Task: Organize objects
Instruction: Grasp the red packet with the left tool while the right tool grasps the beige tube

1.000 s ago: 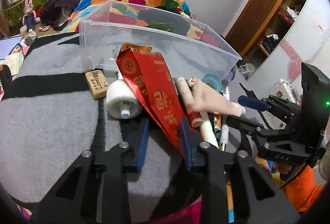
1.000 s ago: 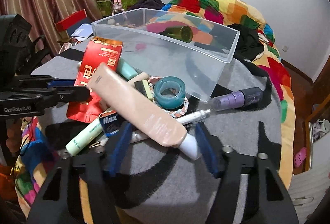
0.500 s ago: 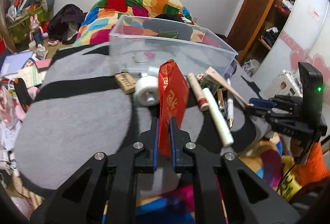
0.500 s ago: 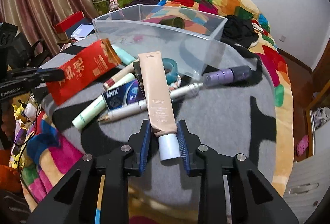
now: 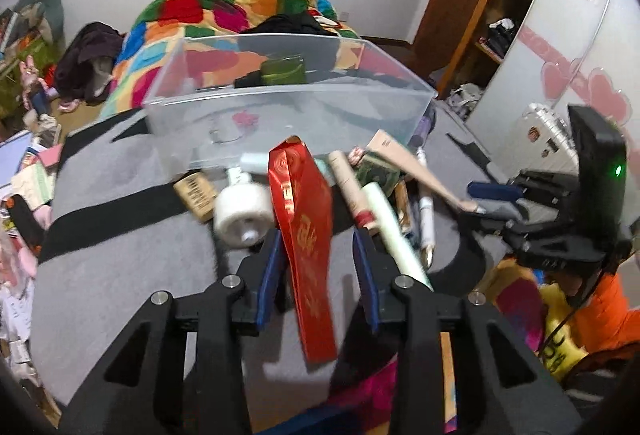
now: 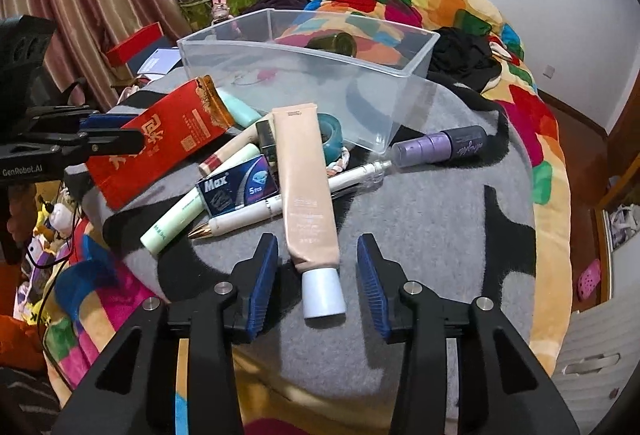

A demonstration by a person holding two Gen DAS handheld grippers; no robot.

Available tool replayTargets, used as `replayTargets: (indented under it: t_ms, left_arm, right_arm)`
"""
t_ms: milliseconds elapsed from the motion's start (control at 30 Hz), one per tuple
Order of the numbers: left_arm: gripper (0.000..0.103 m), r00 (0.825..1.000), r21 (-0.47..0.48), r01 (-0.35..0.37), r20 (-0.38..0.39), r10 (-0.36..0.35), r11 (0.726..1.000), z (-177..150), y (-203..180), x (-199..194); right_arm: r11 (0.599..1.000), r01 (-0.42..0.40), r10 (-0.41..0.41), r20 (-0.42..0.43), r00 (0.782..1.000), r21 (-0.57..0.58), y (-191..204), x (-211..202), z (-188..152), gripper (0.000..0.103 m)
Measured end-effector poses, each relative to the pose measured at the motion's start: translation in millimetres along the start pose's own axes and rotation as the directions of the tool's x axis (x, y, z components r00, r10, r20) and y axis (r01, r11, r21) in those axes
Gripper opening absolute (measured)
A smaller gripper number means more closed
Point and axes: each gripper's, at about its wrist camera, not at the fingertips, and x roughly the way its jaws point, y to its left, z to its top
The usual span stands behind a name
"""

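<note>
**Left wrist view: both grips let go**

My left gripper (image 5: 320, 259) jaws just opened; red packet (image 5: 306, 235) sits loose between them. Right gripper (image 6: 318, 275) likewise reopened around the tube (image 6: 308, 195). Neither reached the bin (image 6: 304, 75); 2 regrasps likely needed.

bin (image 6: 412, 91): 1 | red packets (image 6: 160, 143): 1 | tubes (image 6: 306, 191): 3 | pens (image 6: 248, 217): 2 | purple bottles (image 6: 440, 147): 1
</note>
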Motion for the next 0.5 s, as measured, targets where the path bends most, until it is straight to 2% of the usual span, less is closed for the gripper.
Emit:
replayTargets:
  t_ms: [400,433,467,500]
  left_arm:
    - [0.035,0.998,-0.035,-0.026,-0.053,0.024,0.999,28,1,40]
    - [0.035,0.998,-0.04,-0.026,-0.049,0.024,0.999,28,1,41]
    - [0.031,0.999,-0.046,-0.024,-0.047,0.022,0.999,28,1,42]
    - [0.024,0.999,-0.05,-0.026,-0.041,0.024,0.998,28,1,43]
  right_arm:
    - [0.999,-0.021,0.021,0.006,1.0,0.034,-5,9,-5,0.037]
    - [0.999,-0.025,0.025,0.006,1.0,0.032,-4,8,-5,0.035]
    - [0.999,-0.033,0.033,0.009,0.999,0.029,-4,8,-6,0.028]
    - [0.999,-0.039,0.038,0.011,0.999,0.027,-3,7,-7,0.023]
